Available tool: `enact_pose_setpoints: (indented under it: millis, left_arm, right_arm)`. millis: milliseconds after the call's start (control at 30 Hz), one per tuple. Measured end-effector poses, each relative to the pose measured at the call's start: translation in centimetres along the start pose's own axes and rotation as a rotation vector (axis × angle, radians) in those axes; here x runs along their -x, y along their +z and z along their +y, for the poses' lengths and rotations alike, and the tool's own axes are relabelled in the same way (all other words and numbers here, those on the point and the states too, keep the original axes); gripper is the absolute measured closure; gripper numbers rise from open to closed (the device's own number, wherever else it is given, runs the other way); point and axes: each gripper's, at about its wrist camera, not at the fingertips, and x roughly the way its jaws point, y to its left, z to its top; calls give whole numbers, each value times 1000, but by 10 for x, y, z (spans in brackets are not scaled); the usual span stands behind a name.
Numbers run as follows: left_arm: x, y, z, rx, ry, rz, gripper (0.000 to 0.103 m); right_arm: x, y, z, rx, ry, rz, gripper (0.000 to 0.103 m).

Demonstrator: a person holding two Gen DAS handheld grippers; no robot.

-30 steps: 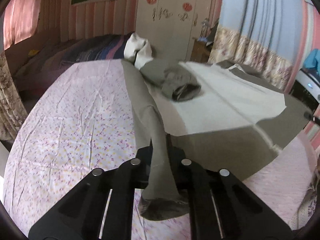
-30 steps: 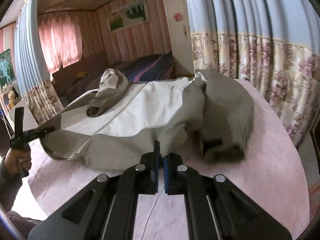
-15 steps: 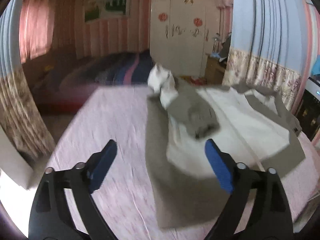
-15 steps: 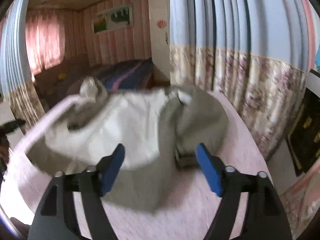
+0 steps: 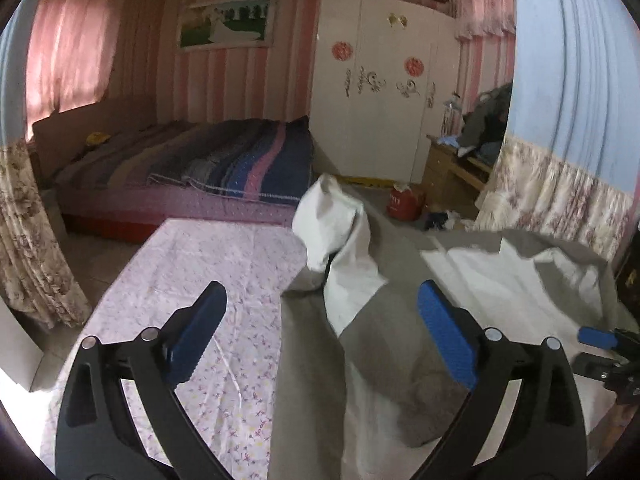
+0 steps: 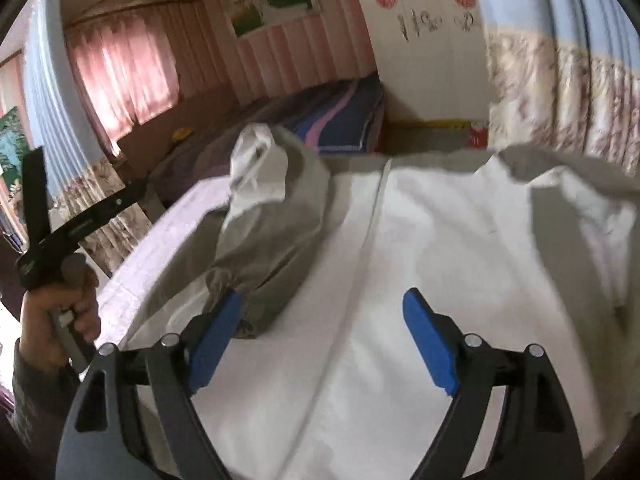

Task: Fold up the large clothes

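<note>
A large grey jacket with a white lining (image 5: 384, 312) lies spread on a table with a pink floral cloth (image 5: 224, 280). Its hood (image 5: 324, 216) stands bunched at the far end. My left gripper (image 5: 320, 336) is open and empty, above the jacket's left edge. In the right wrist view the jacket's white lining (image 6: 440, 248) fills the middle, and a folded grey sleeve (image 6: 260, 264) lies on it at the left. My right gripper (image 6: 320, 336) is open and empty, just above the lining, its left finger (image 6: 212, 332) near the sleeve cuff. The right gripper also shows at the left wrist view's right edge (image 5: 604, 344).
A bed with a striped blanket (image 5: 224, 160) stands beyond the table. A white wardrobe (image 5: 380, 92) and a wooden desk (image 5: 452, 164) are at the back. Floral curtains (image 5: 560, 192) hang at the right. The hand holding the left gripper (image 6: 56, 292) shows at the left.
Both grippers have opened and let go of the jacket, then lifted and drawn back. The jacket has dropped onto the table. The right gripper has moved over the white lining.
</note>
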Motion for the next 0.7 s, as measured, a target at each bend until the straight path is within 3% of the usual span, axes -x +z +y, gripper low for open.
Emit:
enact_pose_setpoints:
  millis: [133, 333, 367, 400, 467, 600, 700]
  left_arm:
    - [-20, -23, 14, 2, -44, 15, 7]
    - [-27, -33, 28, 17, -18, 42, 7]
    - [-28, -34, 30, 27, -16, 46, 6]
    - [-30, -35, 34, 39, -21, 51, 6]
    - [-34, -38, 40, 66, -22, 62, 6]
    - [-39, -40, 49, 93, -21, 76, 6]
    - [-39, -40, 48, 87, -17, 73, 6]
  right_arm:
    - [-33, -16, 24, 3, 42, 50, 20]
    - [-73, -26, 54, 58, 67, 95, 21]
    - [-79, -25, 56, 63, 70, 105, 41]
    - [-85, -25, 55, 65, 87, 117, 70]
    - [-87, -24, 51, 59, 93, 123, 89]
    - [-55, -14, 38, 98, 20, 25, 92]
    - [-18, 0, -3, 98, -90, -37, 93]
